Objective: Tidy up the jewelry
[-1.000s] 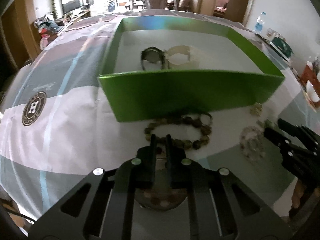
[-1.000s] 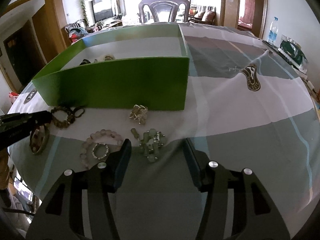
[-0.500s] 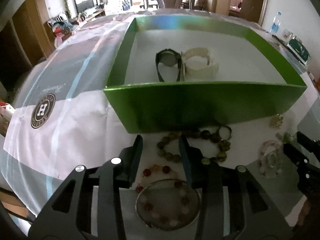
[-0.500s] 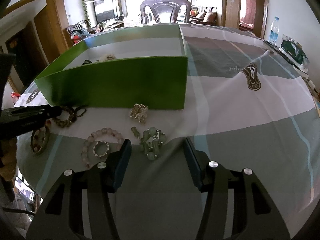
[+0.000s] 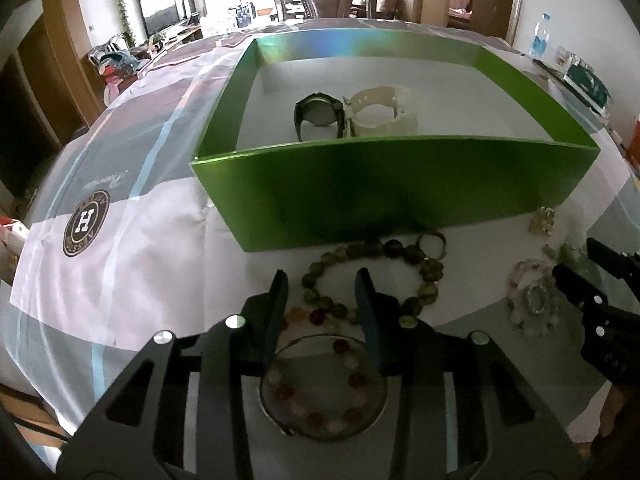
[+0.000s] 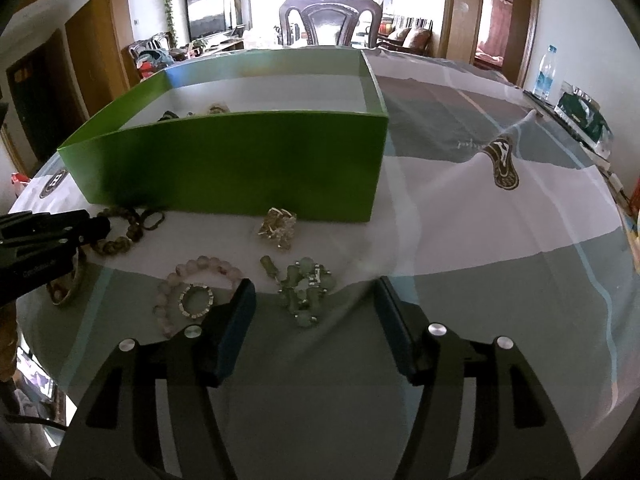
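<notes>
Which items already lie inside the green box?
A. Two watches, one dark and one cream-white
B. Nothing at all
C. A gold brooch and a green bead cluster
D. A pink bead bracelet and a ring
A: the left wrist view shows a dark watch and a cream-white watch side by side on the floor of the green box; the beaded pieces lie on the cloth outside it.

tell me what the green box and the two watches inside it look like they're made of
Green box: likely glossy coated cardboard, with thin flat walls and an iridescent sheen. Dark watch: looks like metal or dark plastic; hard to tell. White watch: matte cream band, probably rubber or plastic.
</notes>
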`<state>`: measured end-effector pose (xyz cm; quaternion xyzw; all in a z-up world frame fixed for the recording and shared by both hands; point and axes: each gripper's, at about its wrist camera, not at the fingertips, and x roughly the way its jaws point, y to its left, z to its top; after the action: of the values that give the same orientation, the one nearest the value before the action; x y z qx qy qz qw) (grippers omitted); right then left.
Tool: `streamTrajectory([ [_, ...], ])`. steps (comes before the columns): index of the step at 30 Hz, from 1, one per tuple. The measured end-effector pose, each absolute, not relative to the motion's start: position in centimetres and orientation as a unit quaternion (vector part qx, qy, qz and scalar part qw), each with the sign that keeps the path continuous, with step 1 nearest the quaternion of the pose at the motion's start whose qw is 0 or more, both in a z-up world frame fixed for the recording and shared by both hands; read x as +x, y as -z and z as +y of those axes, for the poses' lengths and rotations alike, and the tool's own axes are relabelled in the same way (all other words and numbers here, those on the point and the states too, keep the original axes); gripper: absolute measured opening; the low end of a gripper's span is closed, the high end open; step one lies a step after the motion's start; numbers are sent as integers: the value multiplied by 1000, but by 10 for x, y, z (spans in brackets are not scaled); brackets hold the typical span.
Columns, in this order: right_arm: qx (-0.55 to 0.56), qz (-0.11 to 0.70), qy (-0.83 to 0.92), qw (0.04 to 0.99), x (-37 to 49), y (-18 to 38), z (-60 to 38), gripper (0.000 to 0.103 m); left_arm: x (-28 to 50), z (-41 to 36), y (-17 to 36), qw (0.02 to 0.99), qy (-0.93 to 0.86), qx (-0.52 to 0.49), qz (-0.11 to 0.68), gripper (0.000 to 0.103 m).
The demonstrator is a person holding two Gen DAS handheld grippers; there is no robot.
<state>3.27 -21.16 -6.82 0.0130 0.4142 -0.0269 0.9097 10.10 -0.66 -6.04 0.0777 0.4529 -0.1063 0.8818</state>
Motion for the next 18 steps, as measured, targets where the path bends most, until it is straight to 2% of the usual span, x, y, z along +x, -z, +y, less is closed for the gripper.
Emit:
streamTrajectory([
  [3, 13, 414, 27, 910, 33, 68, -214, 61, 102, -3, 61, 882, 102, 72, 454, 46],
  [12, 12, 410, 24, 911, 31, 69, -213, 61, 105, -6, 62, 881, 106, 71, 455, 45],
  [16, 12, 408, 21, 913, 30, 69, -213, 60, 105, -10, 61, 879, 117, 70, 457, 31],
  [18, 12, 407, 17, 913, 28, 69, -212, 50, 104, -13, 60, 878, 123, 72, 456, 23],
])
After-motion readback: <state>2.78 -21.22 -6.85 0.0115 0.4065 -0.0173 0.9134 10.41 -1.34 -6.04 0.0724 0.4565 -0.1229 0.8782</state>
